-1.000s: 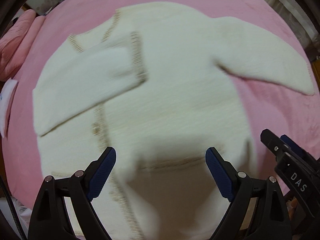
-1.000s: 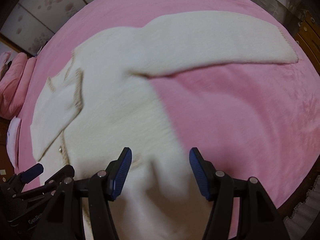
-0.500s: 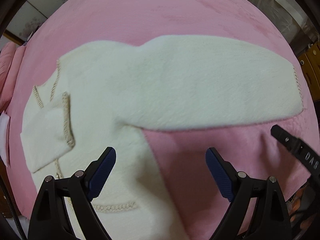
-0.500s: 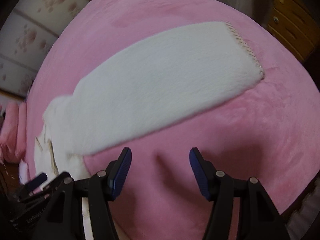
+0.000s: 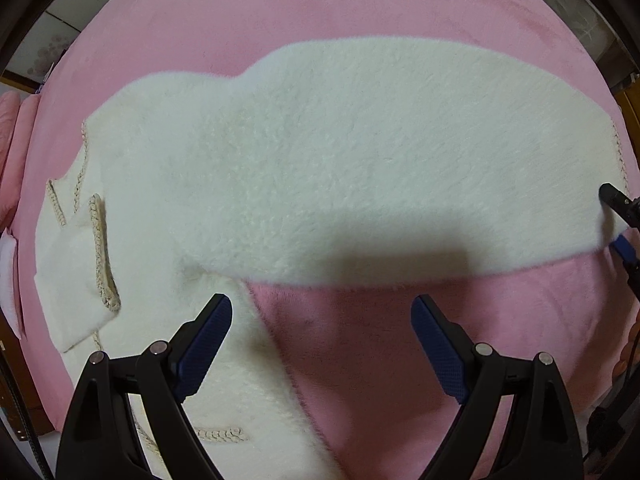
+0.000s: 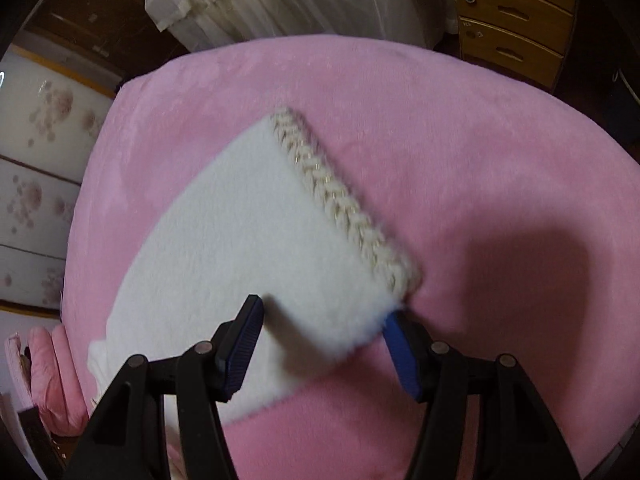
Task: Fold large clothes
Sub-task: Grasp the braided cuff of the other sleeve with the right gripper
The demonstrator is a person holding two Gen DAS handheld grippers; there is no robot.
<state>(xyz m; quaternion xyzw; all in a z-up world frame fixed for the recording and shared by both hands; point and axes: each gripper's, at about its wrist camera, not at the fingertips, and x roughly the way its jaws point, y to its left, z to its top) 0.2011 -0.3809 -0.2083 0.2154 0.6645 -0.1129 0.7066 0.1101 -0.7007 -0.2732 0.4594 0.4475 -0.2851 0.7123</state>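
Cardigan (image 5: 320, 168) flat on pink blanket (image 5: 400, 360)

**Bedroom backdrop**

Pink plush bed cover (image 6: 500, 168) fills most of both views. Wooden drawer chest (image 6: 516, 20) top right, cream frilled curtain (image 6: 280, 4) beside it; floral-print white wardrobe panels (image 6: 44, 168) at left. Dim, warm indoor light.

right gripper (image 6: 322, 322) | fingers (image 6: 244, 340) closing, straddle white sleeve (image 6: 256, 248) corner by braided cuff (image 6: 340, 200) | pink blanket (image 6: 500, 168)
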